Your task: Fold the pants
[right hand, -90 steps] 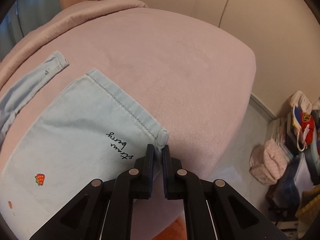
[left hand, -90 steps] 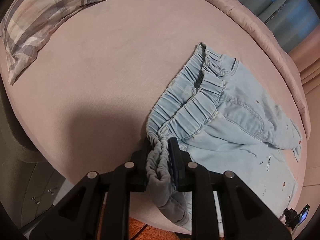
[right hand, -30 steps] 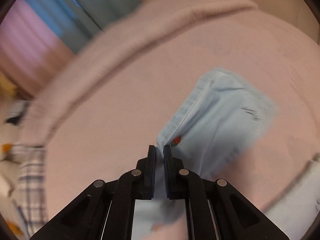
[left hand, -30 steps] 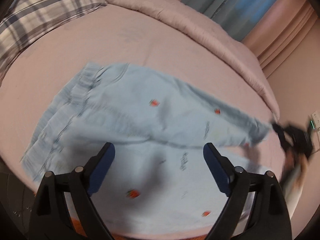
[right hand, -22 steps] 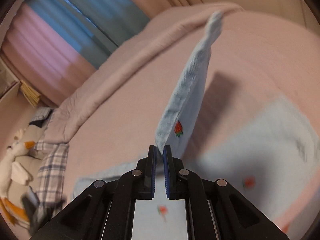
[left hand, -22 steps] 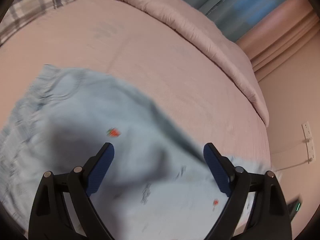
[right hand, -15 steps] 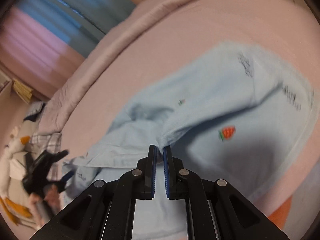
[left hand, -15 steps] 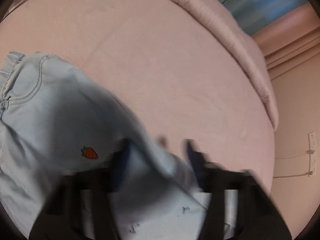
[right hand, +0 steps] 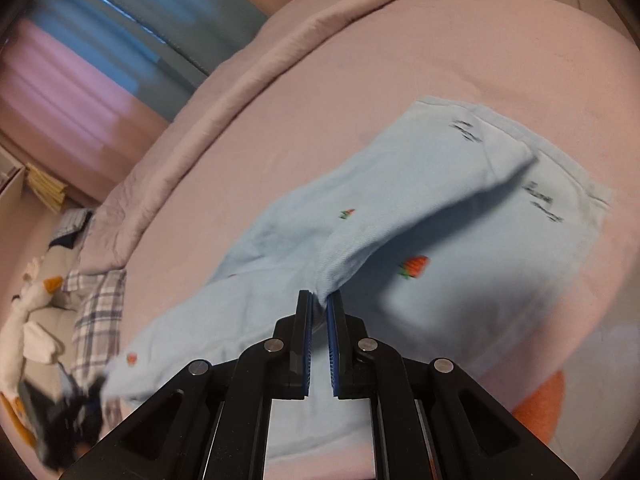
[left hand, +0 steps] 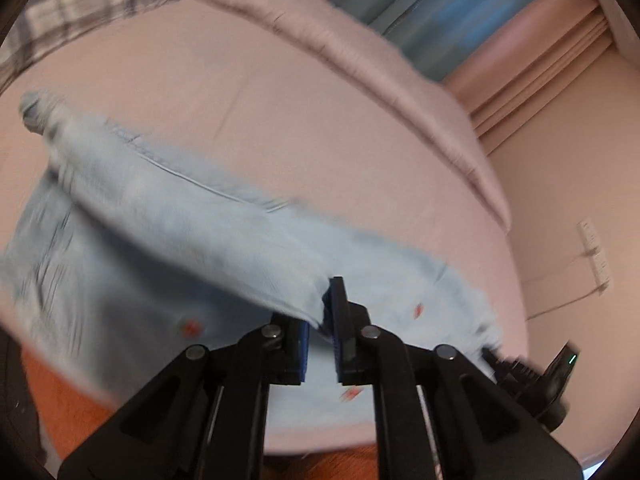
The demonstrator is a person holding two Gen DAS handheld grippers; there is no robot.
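Left gripper (left hand: 322, 322): clenched on a pants (left hand: 208, 232) fold
Right gripper (right hand: 319, 312): pinching pants fabric, lifted
Pants: spread across the bed (right hand: 360, 68), near its front edge

Our bed (left hand: 304, 128) and what rests on it.

We see a pink sheet covering the mattress, with light blue pants (right hand: 460, 280) spread across the near part, small strawberry prints and dark script on the cloth. A rolled pink duvet (left hand: 360, 52) runs along the far edge by the curtains. A plaid pillow (left hand: 92, 4) sits at the head end, well apart from the pants' legs.
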